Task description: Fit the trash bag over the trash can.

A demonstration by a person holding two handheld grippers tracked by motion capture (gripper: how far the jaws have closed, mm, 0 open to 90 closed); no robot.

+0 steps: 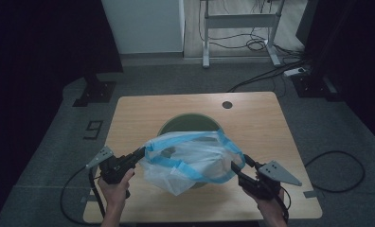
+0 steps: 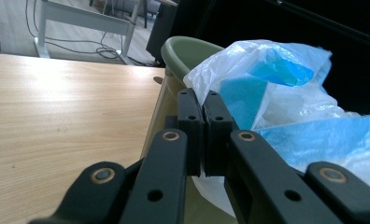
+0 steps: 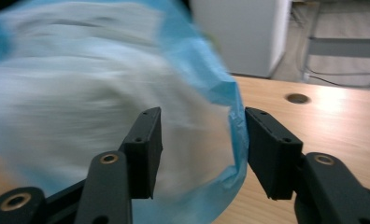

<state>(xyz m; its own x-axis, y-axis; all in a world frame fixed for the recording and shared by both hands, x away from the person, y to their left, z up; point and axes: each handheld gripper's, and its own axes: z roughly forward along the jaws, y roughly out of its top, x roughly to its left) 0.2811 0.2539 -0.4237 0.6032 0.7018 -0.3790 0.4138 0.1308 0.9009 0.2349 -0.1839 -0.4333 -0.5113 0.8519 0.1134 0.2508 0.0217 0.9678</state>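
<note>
Two tools working one bag here. The white-and-blue plastic bag [image 1: 190, 158] is stretched over the green bin [image 1: 188, 124] sitting mid-bench [image 1: 143, 109]. Left tool [image 1: 140, 153] has its jaws pressed together on the bag's left edge, pinching the plastic right beside the bin's rim. Right tool [image 1: 234, 165] is at the bag's right side with jaws spread wide — the blue hem hangs between them, and the bag looks blurred in the right gripper view.
</note>
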